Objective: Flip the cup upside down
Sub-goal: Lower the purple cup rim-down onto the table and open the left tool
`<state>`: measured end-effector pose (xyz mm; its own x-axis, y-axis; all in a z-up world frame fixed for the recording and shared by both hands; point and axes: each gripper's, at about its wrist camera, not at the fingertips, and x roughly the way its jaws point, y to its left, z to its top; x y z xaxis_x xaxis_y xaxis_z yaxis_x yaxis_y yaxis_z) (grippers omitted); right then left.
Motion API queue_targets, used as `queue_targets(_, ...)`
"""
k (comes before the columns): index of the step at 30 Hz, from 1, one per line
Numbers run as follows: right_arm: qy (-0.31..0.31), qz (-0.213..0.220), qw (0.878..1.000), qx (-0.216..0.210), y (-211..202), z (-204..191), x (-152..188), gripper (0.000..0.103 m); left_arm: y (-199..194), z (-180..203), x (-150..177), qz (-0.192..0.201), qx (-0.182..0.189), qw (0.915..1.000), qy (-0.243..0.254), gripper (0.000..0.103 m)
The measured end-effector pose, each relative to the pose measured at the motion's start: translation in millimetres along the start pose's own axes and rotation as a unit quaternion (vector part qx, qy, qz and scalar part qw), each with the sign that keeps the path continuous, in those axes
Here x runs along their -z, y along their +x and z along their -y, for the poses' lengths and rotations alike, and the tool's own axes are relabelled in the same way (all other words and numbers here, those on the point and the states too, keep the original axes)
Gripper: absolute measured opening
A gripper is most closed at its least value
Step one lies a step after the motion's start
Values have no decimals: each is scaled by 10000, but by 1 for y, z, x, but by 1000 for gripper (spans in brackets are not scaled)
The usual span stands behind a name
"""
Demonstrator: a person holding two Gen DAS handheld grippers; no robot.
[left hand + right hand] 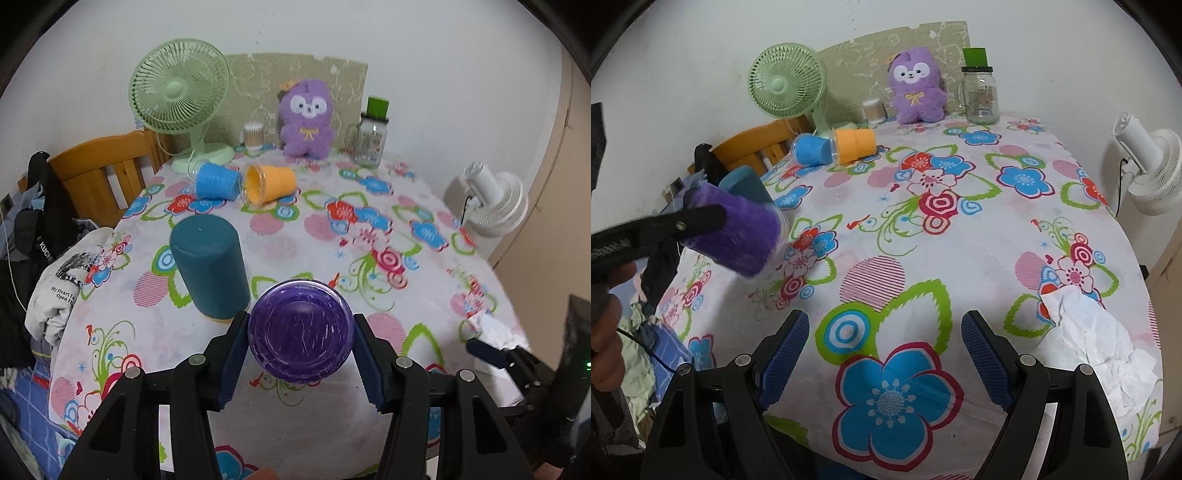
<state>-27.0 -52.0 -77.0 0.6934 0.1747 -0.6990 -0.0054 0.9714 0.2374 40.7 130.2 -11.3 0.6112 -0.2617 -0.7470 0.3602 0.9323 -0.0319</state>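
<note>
My left gripper is shut on a purple cup, held above the table with its base facing the camera. In the right wrist view the purple cup is tilted, mouth pointing right and down, clamped by the left gripper. A teal cup stands upside down just left of it; it also shows in the right wrist view. A blue cup and an orange cup lie on their sides farther back. My right gripper is open and empty over the table's near edge.
The table has a floral cloth. At the back stand a green fan, a purple plush toy, a glass jar with a green lid and a cotton swab box. Crumpled paper lies at the right. A white fan stands off the table.
</note>
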Motion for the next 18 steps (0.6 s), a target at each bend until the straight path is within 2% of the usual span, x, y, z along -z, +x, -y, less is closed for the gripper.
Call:
queue_targets(14, 24, -35, 10000, 32, 2, 1, 0, 87, 6, 5, -3, -37, 104, 9999, 33, 57)
queue_targets(16, 22, -33, 10000, 29, 2, 1, 0, 87, 6, 4, -3, -32, 105, 9999, 15, 61)
queue_targets(18, 12, -36, 10000, 31, 2, 0, -1, 87, 4, 2, -3, -3, 94, 10000, -4, 70)
